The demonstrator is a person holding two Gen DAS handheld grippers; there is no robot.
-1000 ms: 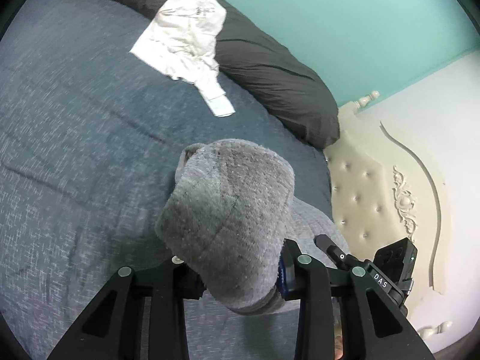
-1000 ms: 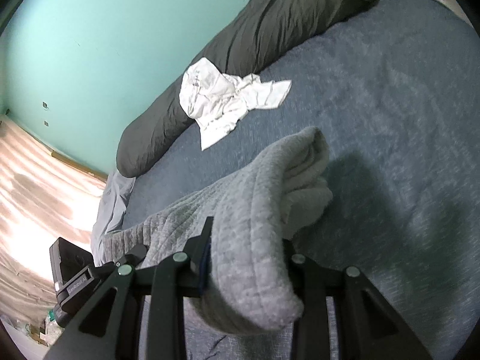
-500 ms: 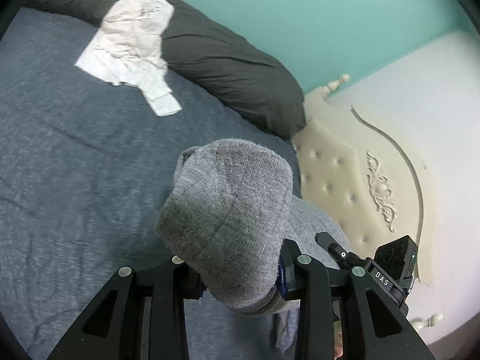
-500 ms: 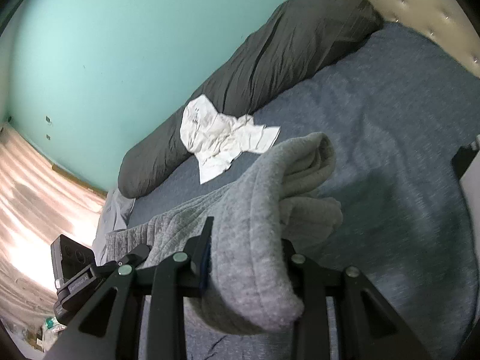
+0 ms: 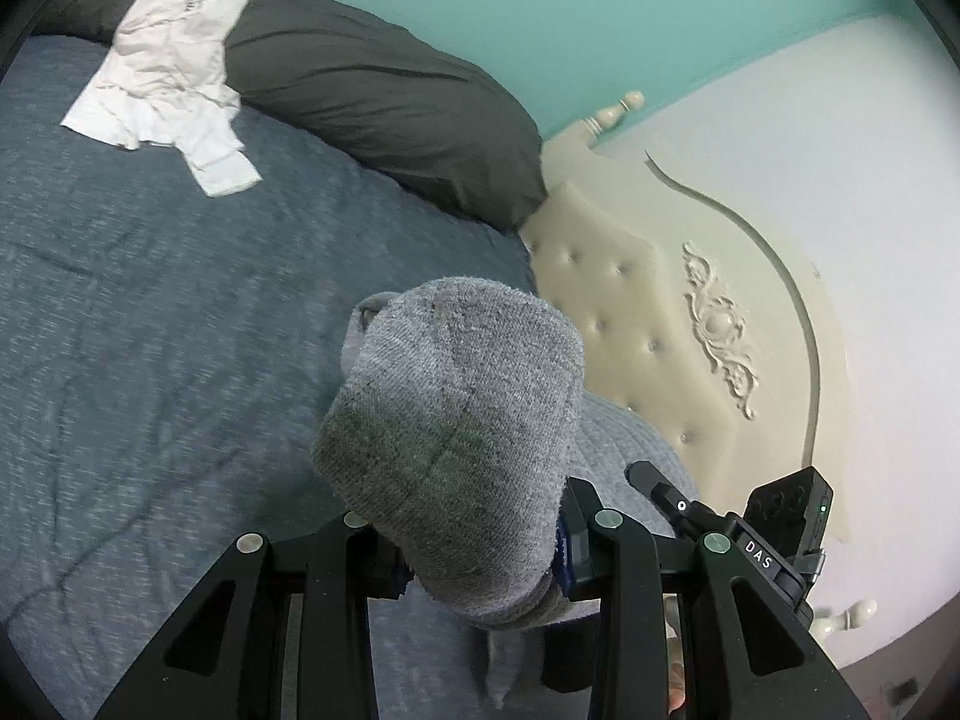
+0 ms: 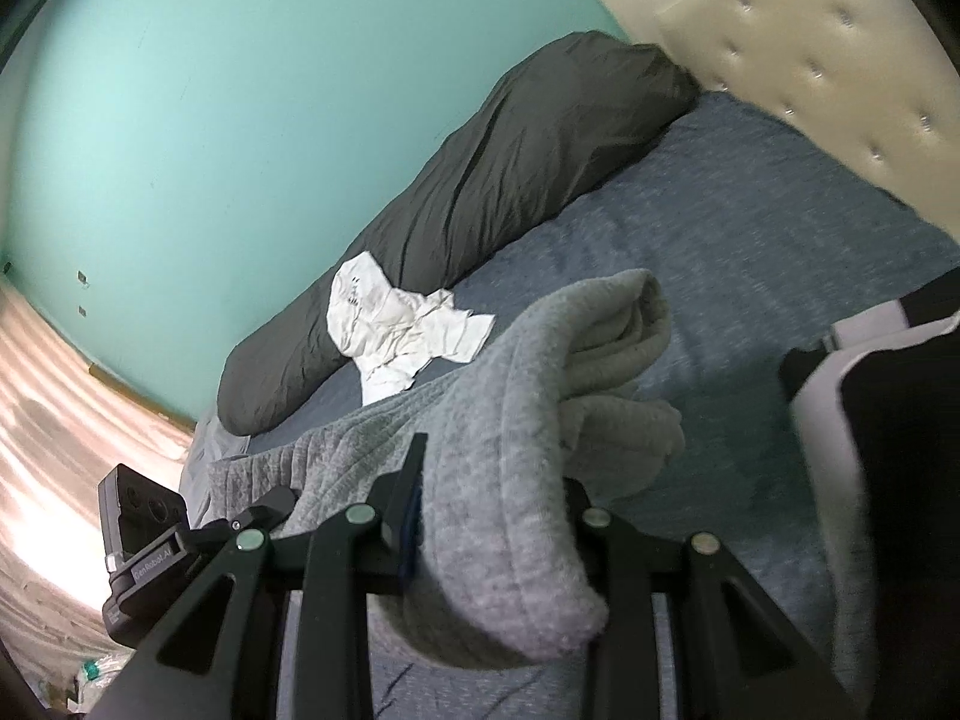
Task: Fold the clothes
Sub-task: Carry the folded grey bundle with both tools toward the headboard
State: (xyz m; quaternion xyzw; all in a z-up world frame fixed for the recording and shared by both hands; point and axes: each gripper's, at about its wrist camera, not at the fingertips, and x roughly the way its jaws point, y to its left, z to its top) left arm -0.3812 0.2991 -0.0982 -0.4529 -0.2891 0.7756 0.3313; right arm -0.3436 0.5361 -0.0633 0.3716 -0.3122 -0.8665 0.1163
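A grey knit garment (image 5: 456, 414) is folded into a thick bundle and held above the blue bed (image 5: 138, 324). My left gripper (image 5: 480, 546) is shut on one end of it. My right gripper (image 6: 492, 534) is shut on the other end of the grey garment (image 6: 528, 420), whose folded layers bulge out past the fingers. The rest of the cloth hangs between the two grippers. A crumpled white garment (image 5: 168, 60) lies on the bed against the dark pillow, also in the right wrist view (image 6: 402, 330).
A long dark grey pillow (image 5: 372, 84) runs along the teal wall (image 6: 240, 90). A cream tufted headboard (image 5: 660, 312) stands at the bed's end. The other gripper's body shows at the right edge of the right wrist view (image 6: 888, 420).
Both grippers have carried the grey bundle toward the headboard end of the bed. The headboard fills more of both views and the white garment has slid away.
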